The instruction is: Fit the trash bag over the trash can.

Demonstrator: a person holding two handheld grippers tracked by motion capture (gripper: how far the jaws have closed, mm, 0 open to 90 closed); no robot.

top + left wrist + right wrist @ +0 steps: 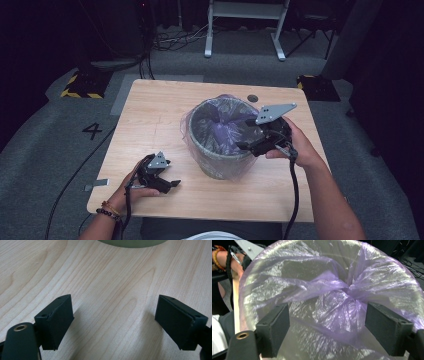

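While a thin purple plastic liner [332,302] is being fitted into the round grey bin [220,162] at the middle of the pale wooden counter [150,125], the right tool [250,145] is held wide open over its rim, nothing gripped. The left tool [167,182], also open and empty, is rested beside the bin. A pinch on the bunched, crinkled film is called for next.

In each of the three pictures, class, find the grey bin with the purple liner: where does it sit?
High view: the bin stands mid-table, just right of centre.
Left gripper view: a curved strip of its base at the top edge.
Right gripper view: its purple liner spans the frame beyond the jaws.
Shared landmark: the wooden table.
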